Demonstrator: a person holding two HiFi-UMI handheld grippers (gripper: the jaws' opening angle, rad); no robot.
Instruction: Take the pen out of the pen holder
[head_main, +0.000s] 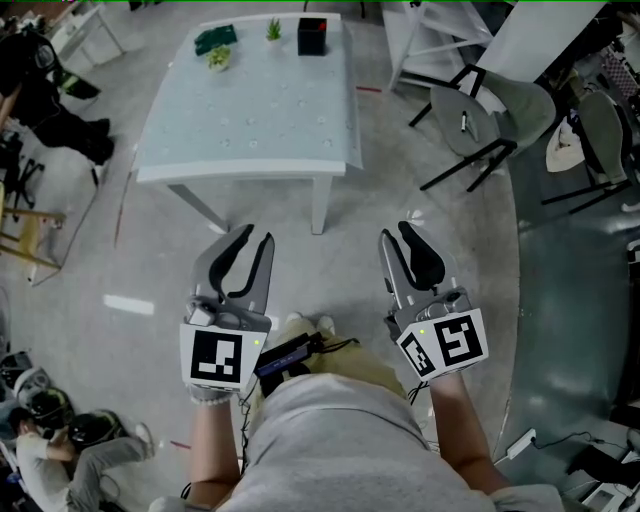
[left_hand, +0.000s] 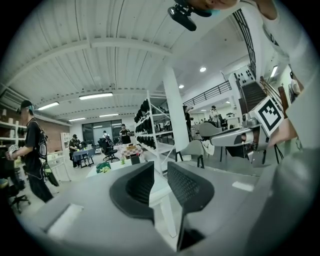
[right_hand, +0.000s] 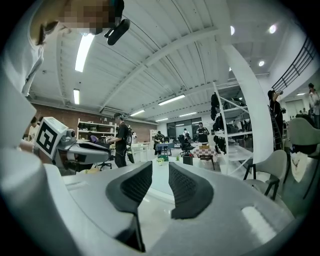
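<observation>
- The left gripper (head_main: 255, 237) is held level in front of the person, above the floor and short of the table (head_main: 260, 110). In the left gripper view (left_hand: 160, 172) its jaws stand apart with a clear gap, and nothing is between them.
- The right gripper (head_main: 396, 233) is held beside it, well apart from it and at about the same height. In the right gripper view (right_hand: 160, 167) its jaws are likewise parted and hold nothing.
- Each gripper carries a cube with square markers at its rear, the left cube (head_main: 217, 355) and the right cube (head_main: 445, 343), just ahead of the person's hands.
- The pen holder (head_main: 312, 36) is a black box standing upright at the far edge of the table, towards its right corner. It is well apart from both grippers. It also shows as a small dark box in the left gripper view (left_hand: 135, 160) and the right gripper view (right_hand: 187, 160).
- A spot of red shows at the top of the pen holder. The pen itself is too small to make out.
- A dark green item (head_main: 215, 38), a small plant (head_main: 273, 30) and a pale green item (head_main: 219, 58) stand along the same far edge, to the left of the pen holder.
- A grey chair (head_main: 490, 120) stands on the floor to the right of the table.
</observation>
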